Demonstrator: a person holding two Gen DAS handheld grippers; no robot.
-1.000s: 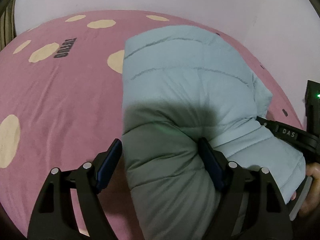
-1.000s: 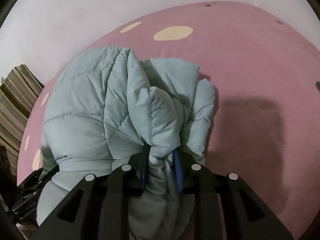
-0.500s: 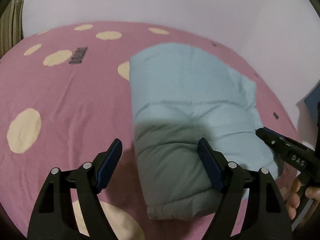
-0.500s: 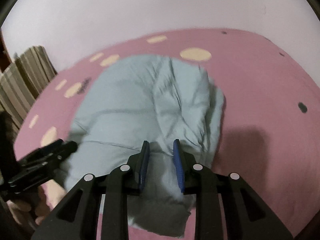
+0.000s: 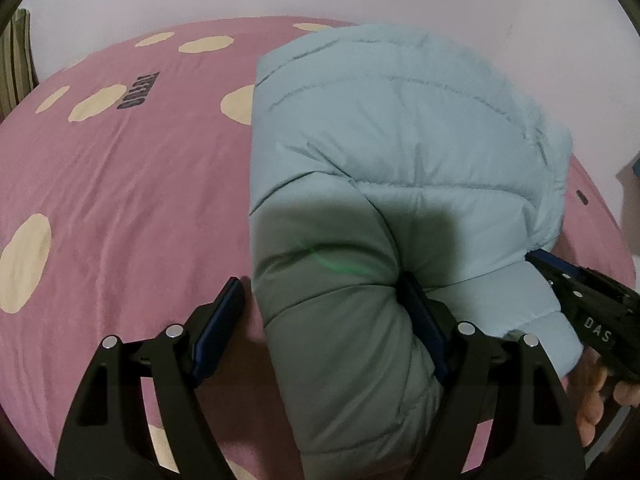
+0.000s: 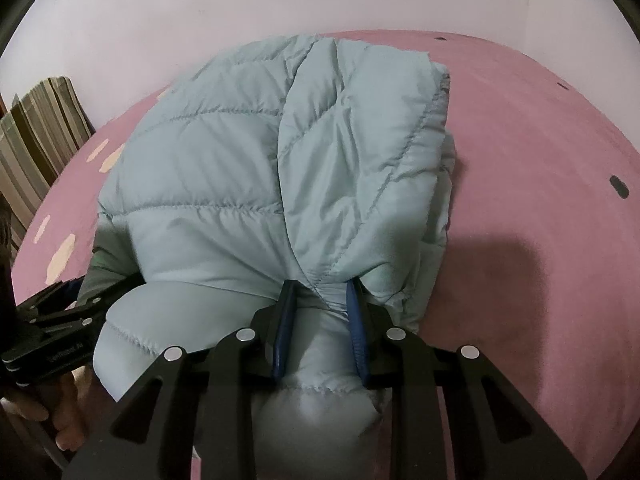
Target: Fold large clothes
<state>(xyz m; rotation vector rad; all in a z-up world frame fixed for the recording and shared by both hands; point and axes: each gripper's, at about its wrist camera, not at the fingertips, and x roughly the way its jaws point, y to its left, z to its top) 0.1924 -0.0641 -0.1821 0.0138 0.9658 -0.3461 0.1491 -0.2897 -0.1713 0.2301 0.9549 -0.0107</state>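
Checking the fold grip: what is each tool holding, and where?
The right tool pinches a bunched fold at the jacket's near edge. The left tool is open, one pad against the jacket, gripping nothing.

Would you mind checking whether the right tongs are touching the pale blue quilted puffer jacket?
Touching. In the right wrist view, the right tongs pinch a bunched fold of the pale blue quilted puffer jacket between both blue pads.
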